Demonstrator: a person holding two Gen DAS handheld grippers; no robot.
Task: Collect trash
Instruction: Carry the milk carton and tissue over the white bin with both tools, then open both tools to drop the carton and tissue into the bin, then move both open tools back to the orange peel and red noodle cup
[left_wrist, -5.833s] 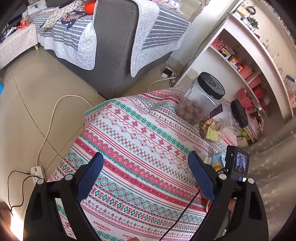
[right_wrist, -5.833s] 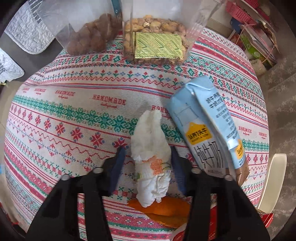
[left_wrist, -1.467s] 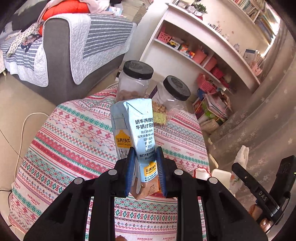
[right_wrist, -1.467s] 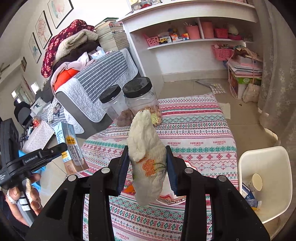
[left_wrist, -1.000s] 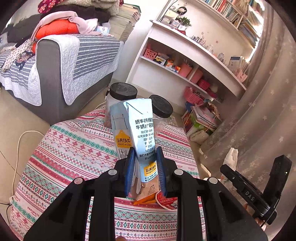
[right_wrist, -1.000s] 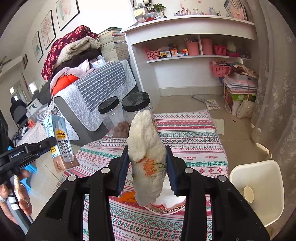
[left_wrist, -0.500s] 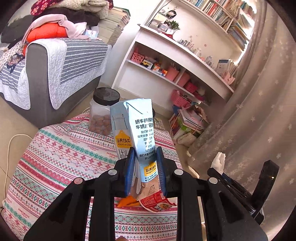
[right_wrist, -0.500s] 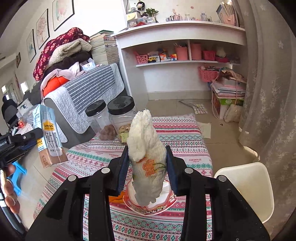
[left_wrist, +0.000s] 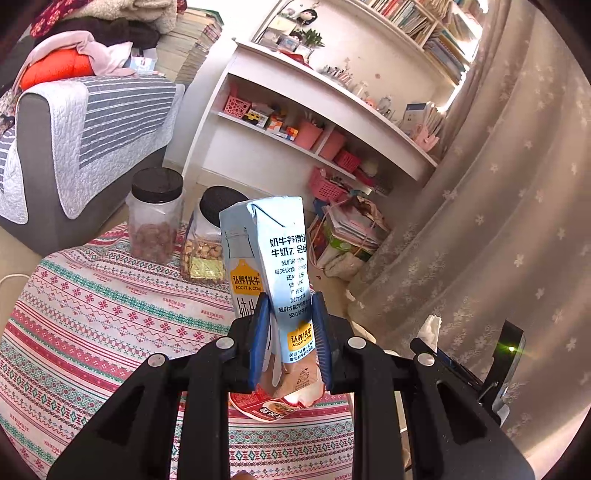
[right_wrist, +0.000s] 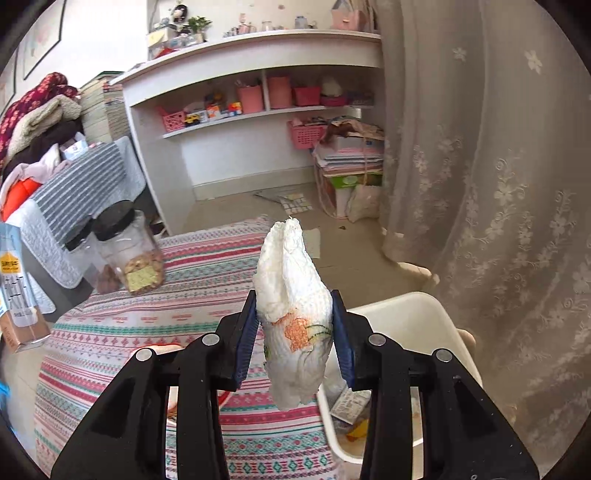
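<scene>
A low table is wearing a patterned tablecloth (left_wrist: 110, 317) striped in red, green and white. Two clear plastic jars with black lids are standing on it at the far edge, just beside each other: the jar of brown nuts (left_wrist: 155, 221) and the jar of pale nuts (left_wrist: 207, 243), the latter carrying a gold label. A red-rimmed instant-noodle bowl (left_wrist: 266, 408) is sitting at the near edge. A white trash bin (right_wrist: 410, 321) is standing on the tiled floor (right_wrist: 351, 236) just beside the table.

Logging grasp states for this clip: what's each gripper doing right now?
Left gripper: shut on the milk carton.
Right gripper: shut on the crumpled tissue.
</scene>
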